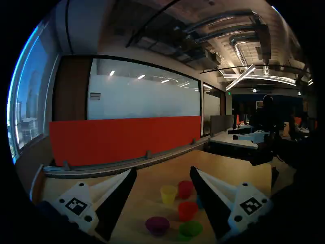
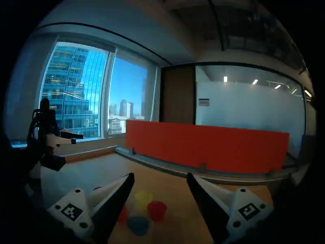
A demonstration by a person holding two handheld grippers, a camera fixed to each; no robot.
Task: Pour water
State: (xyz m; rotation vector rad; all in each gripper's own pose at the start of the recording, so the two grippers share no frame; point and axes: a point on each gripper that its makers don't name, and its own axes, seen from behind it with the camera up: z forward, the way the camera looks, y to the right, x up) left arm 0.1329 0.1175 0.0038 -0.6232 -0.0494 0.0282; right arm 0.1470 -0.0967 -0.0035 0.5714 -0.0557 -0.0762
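Several small plastic cups stand on a wooden table [image 1: 227, 162]. Between my left gripper's [image 1: 162, 168] fingers I see a yellow cup [image 1: 168, 194], a red cup [image 1: 185, 188], an orange-red cup [image 1: 187, 210], a purple cup [image 1: 157, 225] and a green cup [image 1: 190, 229]. This gripper hovers above them, open and holding nothing. My right gripper [image 2: 159, 175] is also open and holding nothing, above a yellow cup [image 2: 143, 198], a red cup [image 2: 157, 210] and a blue cup [image 2: 138, 225]. I cannot tell whether any cup holds water.
A long orange partition [image 1: 122, 138] with a metal rail runs along the table's far edge. Tall windows [image 2: 81, 97] lie beyond it. The other gripper [image 2: 57, 140] shows at far left in the right gripper view. Office desks [image 1: 231, 138] stand at the right.
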